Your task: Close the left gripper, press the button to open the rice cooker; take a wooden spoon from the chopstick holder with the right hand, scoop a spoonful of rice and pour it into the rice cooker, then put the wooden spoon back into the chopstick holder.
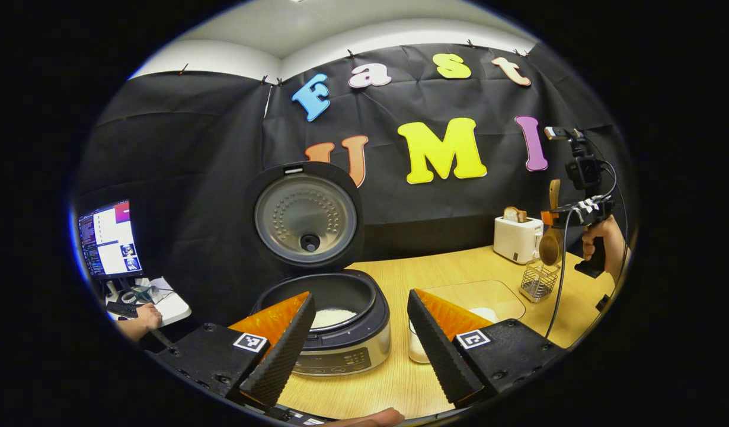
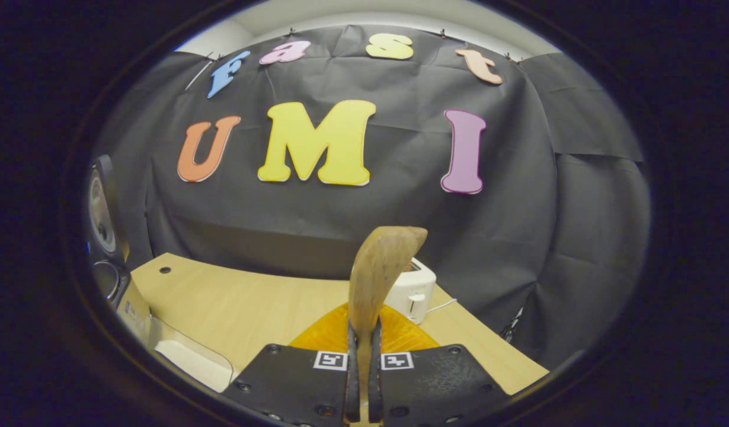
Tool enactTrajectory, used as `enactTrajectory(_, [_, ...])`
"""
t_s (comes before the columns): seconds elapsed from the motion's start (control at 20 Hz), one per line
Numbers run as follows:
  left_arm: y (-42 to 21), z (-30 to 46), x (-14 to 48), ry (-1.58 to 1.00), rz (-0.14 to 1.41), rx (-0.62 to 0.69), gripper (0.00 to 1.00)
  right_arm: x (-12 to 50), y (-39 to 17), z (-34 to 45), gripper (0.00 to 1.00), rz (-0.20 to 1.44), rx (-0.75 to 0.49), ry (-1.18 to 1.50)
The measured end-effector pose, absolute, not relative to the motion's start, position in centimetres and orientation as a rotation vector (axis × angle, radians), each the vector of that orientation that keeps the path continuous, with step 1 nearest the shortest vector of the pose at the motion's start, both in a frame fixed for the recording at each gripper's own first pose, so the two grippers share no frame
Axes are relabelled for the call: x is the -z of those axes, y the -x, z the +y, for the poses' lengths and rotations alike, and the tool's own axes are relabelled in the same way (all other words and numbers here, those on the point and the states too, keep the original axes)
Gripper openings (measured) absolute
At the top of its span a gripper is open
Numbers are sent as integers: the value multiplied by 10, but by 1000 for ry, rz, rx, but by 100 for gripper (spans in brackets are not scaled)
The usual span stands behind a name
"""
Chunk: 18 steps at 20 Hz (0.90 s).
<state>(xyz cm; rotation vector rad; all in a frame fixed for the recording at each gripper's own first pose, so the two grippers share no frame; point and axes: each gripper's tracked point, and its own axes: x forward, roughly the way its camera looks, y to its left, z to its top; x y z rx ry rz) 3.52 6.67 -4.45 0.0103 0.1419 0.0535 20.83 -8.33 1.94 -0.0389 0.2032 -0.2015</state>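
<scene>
Above the chopstick holder (image 1: pixel 539 280), right claw (image 2: pixel 363 379) pinches the upright wooden spoon (image 2: pixel 376 279), bowl down.

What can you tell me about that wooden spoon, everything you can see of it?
The light-brown wooden spoon looks like one carved piece, with a flat handle and a rounded oval bowl. In the left gripper view it hangs upright, bowl downward, just above the small wire chopstick holder and apart from it, beside the white toaster. The right gripper is shut on its handle, whose broad rounded end sticks up past the fingers in the right gripper view. Whether rice lies in its bowl cannot be told.
</scene>
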Motion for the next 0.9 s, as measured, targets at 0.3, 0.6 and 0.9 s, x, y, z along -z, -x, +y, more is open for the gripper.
enactTrajectory(0.3, [-35,65,44,-13,141,-49,99,-1,-211,-88,14,239,214,-3])
enactTrajectory(0.6, [-35,63,40,-8,131,-46,99,12,-208,-102,32,267,255,-67])
enactTrajectory(0.9, [-31,65,36,-1,123,-69,100,-16,-199,-113,46,198,278,-26])
